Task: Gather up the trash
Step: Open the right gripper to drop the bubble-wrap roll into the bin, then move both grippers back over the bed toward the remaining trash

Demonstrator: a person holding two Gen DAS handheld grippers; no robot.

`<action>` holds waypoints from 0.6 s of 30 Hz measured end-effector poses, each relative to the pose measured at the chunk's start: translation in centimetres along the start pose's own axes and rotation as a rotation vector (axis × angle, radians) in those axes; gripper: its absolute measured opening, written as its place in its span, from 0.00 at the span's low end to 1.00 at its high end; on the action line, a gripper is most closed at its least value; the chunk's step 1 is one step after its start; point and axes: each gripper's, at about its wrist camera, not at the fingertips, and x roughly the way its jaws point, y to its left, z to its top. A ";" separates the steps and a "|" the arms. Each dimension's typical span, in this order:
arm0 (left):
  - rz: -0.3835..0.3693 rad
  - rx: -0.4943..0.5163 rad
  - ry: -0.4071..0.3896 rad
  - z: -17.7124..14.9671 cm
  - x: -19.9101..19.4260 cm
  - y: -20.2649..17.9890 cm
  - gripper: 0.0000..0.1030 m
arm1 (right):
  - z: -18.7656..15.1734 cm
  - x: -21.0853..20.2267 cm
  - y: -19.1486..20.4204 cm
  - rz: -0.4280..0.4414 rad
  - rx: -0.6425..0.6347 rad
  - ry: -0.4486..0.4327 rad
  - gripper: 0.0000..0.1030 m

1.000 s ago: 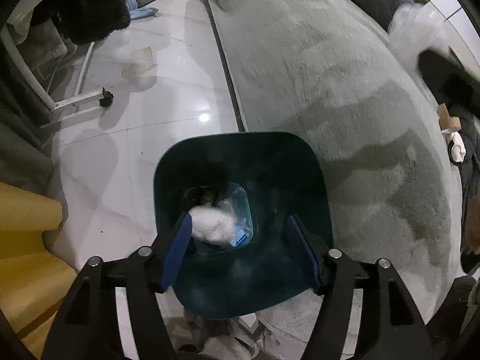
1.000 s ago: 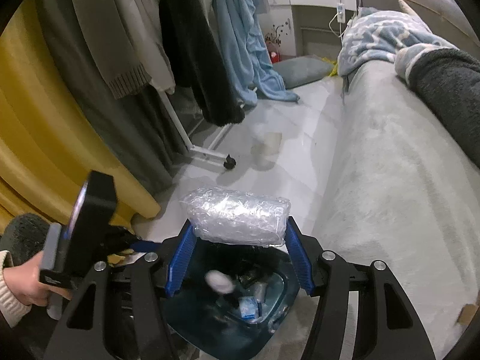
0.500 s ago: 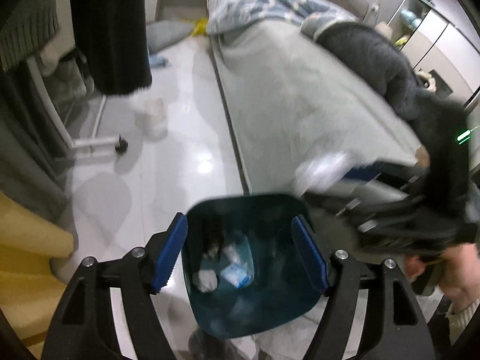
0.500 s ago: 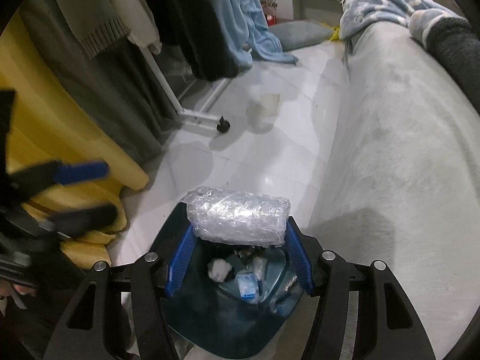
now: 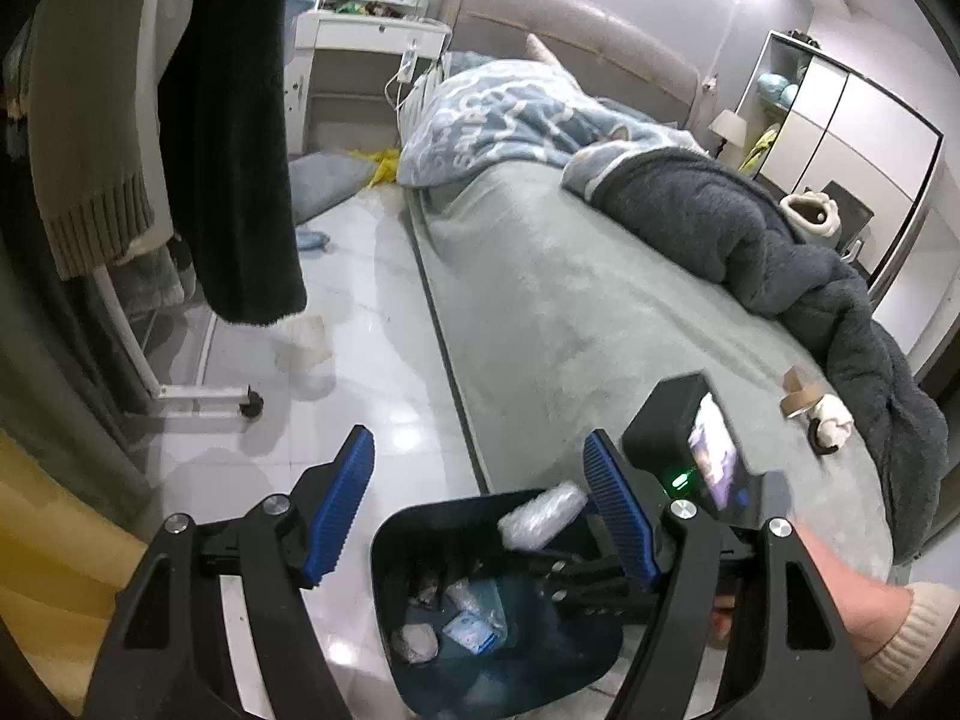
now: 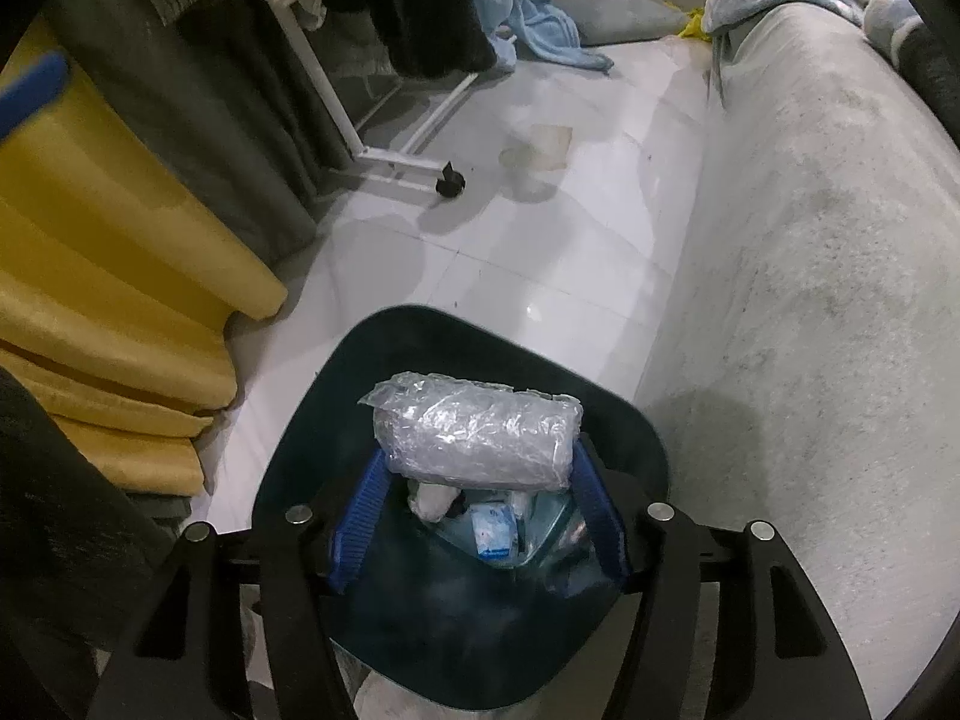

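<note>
A dark teal trash bin (image 5: pixel 570 648) (image 6: pixel 336 408) stands on the floor by the bed, with a white wad (image 5: pixel 414 642) and a blue-white packet (image 6: pixel 495 534) inside. My right gripper (image 6: pixel 480 480) hangs over the bin's mouth with a crumpled clear plastic wrap bundle (image 6: pixel 474 438) (image 5: pixel 540 516) between its blue pads. Its jaws are opening, and the bundle still bridges both pads. My left gripper (image 5: pixel 477 450) is open and empty, above the bin's near side. A cardboard tape roll (image 5: pixel 798 396) and a white crumpled scrap (image 5: pixel 834 420) lie on the bed. A translucent wrapper (image 6: pixel 540 150) lies on the floor.
The grey bed (image 5: pixel 600 330) runs along the right, with a dark blanket (image 5: pixel 750 240) on it. A clothes rack's caster foot (image 6: pixel 450 183) and hanging garments stand on the left. Yellow curtain folds (image 6: pixel 120 240) reach the floor beside the bin. A person's hand and cream sleeve (image 5: pixel 852 600) hold the right gripper.
My left gripper rose and tilted up, so the bed and room now show. The right gripper came down with the bundle to the bin's mouth, and its jaws stand slightly wider.
</note>
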 end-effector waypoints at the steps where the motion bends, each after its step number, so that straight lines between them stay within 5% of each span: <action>1: -0.001 0.006 -0.012 0.2 -0.4 -0.2 0.73 | -0.1 0.2 0.0 -0.004 -0.003 0.007 0.65; 6: 0.002 0.033 -0.057 0.8 -1.6 -1.3 0.73 | -0.5 0.6 -0.1 -0.017 -0.002 0.026 0.79; 18: -0.018 0.126 -0.125 1.4 -3.2 -5.0 0.73 | -0.4 -6.1 -0.2 -0.017 0.021 -0.127 0.83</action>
